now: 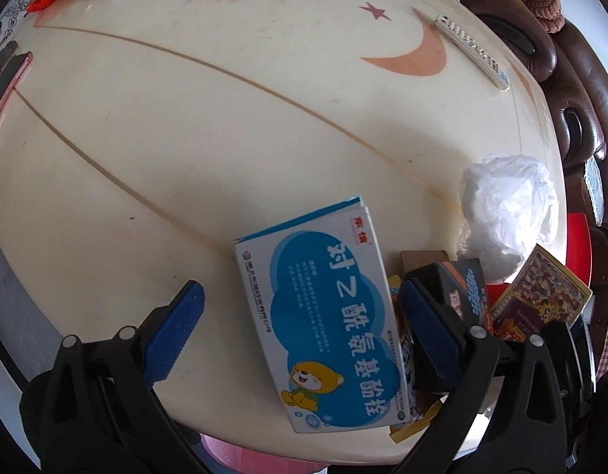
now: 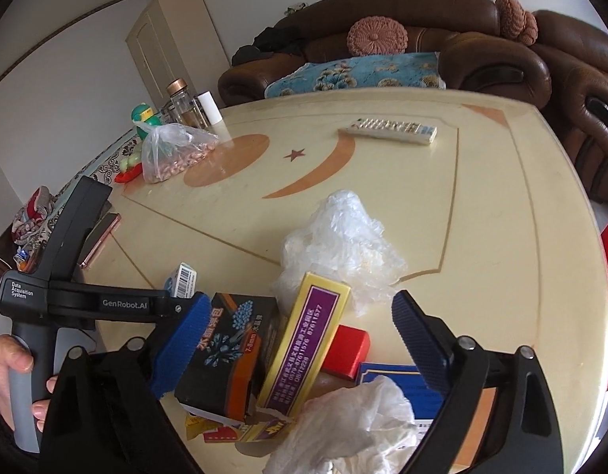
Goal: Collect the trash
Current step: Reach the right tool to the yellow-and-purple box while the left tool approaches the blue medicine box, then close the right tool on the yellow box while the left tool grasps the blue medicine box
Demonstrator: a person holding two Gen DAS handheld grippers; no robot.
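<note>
**A:** Straddling the medicine box (image 1: 327, 316) with the left gripper (image 1: 302, 292). Spread wide, pinching nothing, with a clear gap at one pad.

**B:** Lies flat on the table (image 1: 185, 150), right at the near edge. Risky?

**A:** Could be. Closing on something so flat and broad might just skid it along, then over the edge.

**B:** And the right gripper (image 2: 300, 304)?

**A:** Spread wide as well, holding nothing. Hangs over a heap by that same edge: black box (image 2: 228, 351), yellow box (image 2: 307, 339) leaning against it, red box (image 2: 349, 349) behind, crumpled bag (image 2: 343, 426) in front.

**B:** Too much between those pads.

**A:** Exactly. Squeezing here would probably catch two boxes at once, or tip the leaning yellow one and scatter the lot.

**B:** Seems to brush the black box with one pad already. Hard to say for sure.

**A:** Working very near each other, too. Could knock together over the heap.

**B:** Nothing collected yet, judging by the clutter. Plus a second bag (image 2: 343, 237) further in, well apart from the remote (image 2: 394, 130).
</note>
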